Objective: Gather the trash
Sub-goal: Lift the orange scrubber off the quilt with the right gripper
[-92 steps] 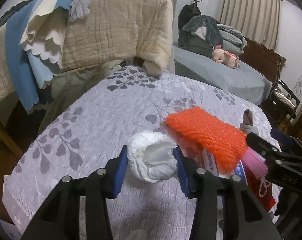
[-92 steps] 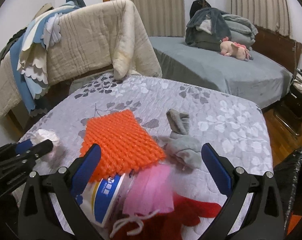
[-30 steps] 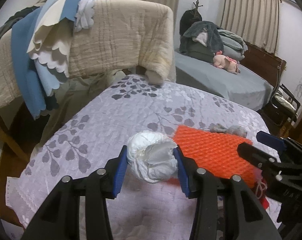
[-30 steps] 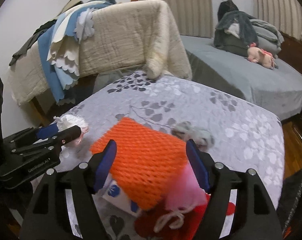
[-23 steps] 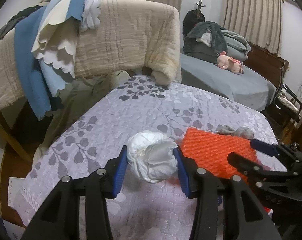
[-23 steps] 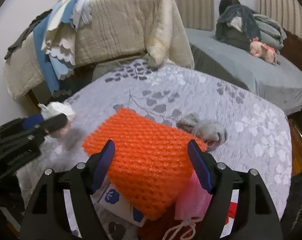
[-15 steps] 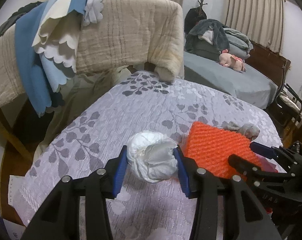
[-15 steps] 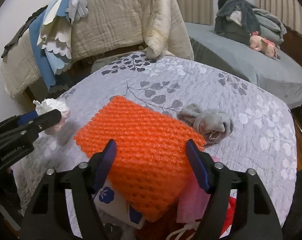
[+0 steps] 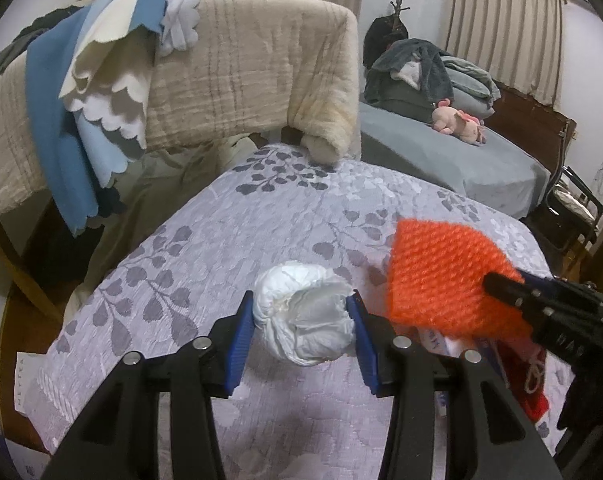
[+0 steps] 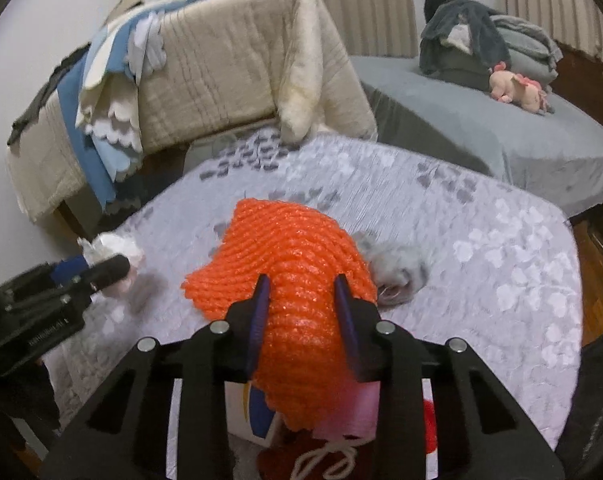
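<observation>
Left gripper point(image 9: 301, 312) clamped on white wad point(image 9: 303, 314); right gripper point(image 10: 301, 308) closing, pads pressing orange mesh point(image 10: 285, 248).

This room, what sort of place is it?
Most likely a bedroom in a home: a bed with a grey sheet and a pink stuffed toy, long curtains, and blankets draped over a frame.
</observation>
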{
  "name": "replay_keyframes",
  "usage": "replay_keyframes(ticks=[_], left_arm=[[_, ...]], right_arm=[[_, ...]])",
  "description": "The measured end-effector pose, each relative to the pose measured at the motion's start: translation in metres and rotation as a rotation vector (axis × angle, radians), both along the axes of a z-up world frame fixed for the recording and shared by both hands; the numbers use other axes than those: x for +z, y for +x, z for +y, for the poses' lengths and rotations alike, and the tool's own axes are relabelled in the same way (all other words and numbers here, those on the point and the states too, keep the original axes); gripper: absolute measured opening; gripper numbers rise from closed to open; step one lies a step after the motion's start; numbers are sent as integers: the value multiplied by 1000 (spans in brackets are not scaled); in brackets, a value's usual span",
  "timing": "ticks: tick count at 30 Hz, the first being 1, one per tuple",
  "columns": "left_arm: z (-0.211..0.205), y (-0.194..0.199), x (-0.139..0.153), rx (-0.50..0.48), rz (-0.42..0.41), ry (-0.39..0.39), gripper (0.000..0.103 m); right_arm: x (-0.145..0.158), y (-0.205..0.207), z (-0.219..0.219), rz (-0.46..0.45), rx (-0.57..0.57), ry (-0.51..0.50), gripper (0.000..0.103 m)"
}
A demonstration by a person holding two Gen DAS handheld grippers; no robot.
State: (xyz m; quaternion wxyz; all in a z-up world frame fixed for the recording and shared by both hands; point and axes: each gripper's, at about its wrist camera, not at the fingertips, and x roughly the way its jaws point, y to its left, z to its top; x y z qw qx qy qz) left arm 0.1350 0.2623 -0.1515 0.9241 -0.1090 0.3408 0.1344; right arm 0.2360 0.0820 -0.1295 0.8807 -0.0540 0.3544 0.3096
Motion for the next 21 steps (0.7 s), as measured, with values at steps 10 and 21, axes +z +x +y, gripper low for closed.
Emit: replay_keyframes(ticks=[10, 21], left_arm=[[-41, 2, 39, -75, -65, 12, 45], [-110, -4, 70, -192, -124, 2, 45]], right_arm=[[44, -19, -41, -66, -55, 45, 32], [79, -51, -116, -126, -162, 73, 32]])
